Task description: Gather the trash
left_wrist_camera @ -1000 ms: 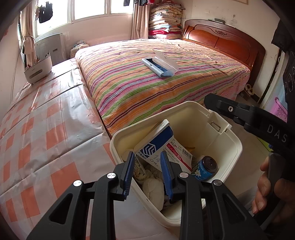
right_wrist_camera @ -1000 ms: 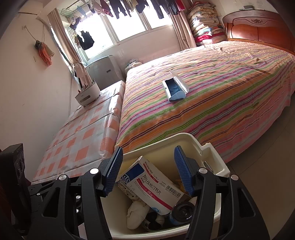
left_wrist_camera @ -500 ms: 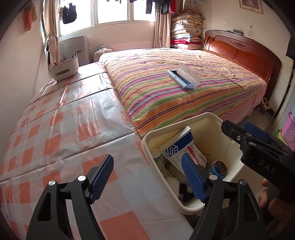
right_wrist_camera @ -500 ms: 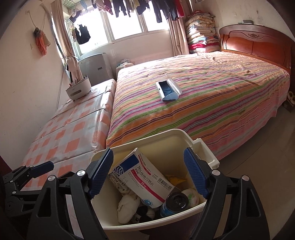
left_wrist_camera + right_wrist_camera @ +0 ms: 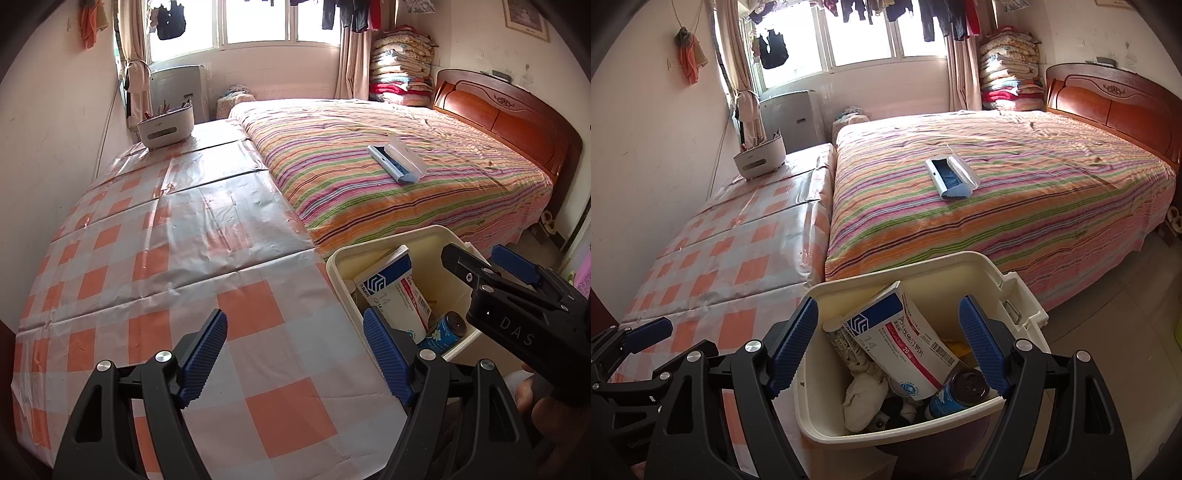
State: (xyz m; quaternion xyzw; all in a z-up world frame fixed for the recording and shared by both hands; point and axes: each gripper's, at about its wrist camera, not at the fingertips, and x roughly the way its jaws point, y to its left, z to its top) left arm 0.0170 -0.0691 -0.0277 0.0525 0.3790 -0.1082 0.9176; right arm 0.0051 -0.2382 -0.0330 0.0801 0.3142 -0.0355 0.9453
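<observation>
The bin already holds a medicine box, a can and wadding, both grippers' fingers spread empty, and only an open case far on the bed, perhaps not trash, remains.

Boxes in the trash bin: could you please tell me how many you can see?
1: the medicine box leans tilted inside the trash bin, above a blue can and white wads. Others may lie hidden beneath.

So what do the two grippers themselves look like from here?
Both match: the left gripper and the right gripper have black angular frames with triangular cutouts, silver screw heads at the joints, and blue ribbed pads on the fingers. The right one's side carries white "DAS" lettering. No cables or sleeves show.
</observation>
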